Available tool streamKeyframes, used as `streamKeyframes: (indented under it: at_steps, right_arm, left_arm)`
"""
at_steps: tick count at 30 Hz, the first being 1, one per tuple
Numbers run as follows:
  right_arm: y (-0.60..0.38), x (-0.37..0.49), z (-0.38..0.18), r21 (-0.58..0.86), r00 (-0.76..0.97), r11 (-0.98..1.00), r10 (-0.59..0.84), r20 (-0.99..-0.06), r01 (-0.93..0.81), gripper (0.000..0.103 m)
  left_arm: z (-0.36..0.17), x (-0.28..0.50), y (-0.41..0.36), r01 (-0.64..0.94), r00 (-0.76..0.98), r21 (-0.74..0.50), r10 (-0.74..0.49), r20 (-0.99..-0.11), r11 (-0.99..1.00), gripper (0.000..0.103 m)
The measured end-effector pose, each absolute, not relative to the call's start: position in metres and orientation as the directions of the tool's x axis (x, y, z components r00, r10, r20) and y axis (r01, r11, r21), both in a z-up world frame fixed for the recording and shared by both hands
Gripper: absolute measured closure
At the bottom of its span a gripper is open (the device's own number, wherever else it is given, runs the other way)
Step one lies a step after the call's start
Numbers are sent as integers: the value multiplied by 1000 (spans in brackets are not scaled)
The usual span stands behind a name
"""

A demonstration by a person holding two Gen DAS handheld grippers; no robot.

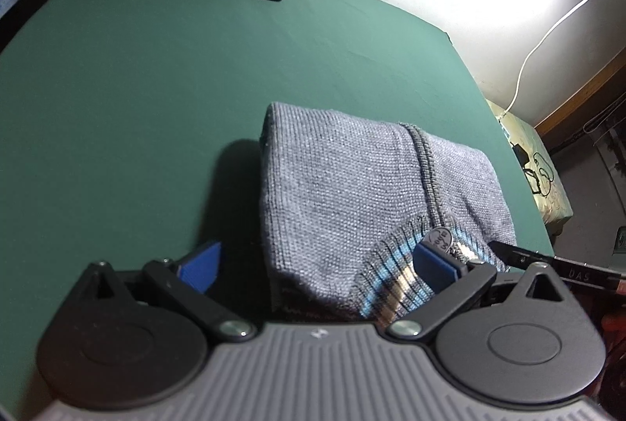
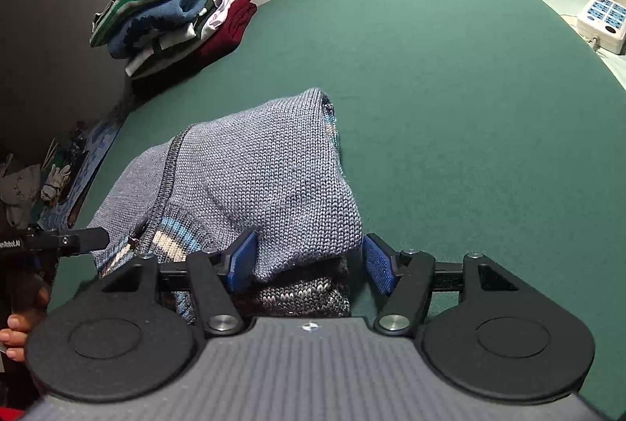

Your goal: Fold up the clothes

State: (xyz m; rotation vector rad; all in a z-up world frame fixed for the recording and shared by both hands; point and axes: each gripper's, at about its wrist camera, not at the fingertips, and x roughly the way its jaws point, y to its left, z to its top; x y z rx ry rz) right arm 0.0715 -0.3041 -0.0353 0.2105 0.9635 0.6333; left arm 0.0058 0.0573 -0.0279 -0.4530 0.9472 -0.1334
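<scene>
Wide-open right tool [image 2: 309,266] astride sweater [image 2: 274,178]

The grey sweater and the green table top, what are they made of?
The folded grey knitted sweater looks like wool or a wool-like yarn: rows of small V-shaped stitches show, with a ribbed striped band. Which fibre cannot be told. The flat green table top looks covered in matte cloth, perhaps felt: it shows no shine and faint creases.
</scene>
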Motion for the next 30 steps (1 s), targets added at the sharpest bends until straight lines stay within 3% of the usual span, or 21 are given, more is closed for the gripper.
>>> streamKeyframes:
  at_steps: [4, 28, 30]
  right_arm:
    - [-304, 71, -36, 433, 413, 802, 587, -696, -411, 38]
    - [-300, 72, -36, 433, 406, 796, 594, -695, -423, 38]
    - [-300, 72, -35, 442, 400, 788, 604, -690, -428, 48]
  left_arm:
    - [-33, 11, 57, -94, 576, -459, -328, -749, 884, 19]
    - [-45, 17, 62, -105, 565, -516, -376, -734, 850, 17]
    - [-45, 17, 63, -106, 566, -520, -379, -732, 848, 17]
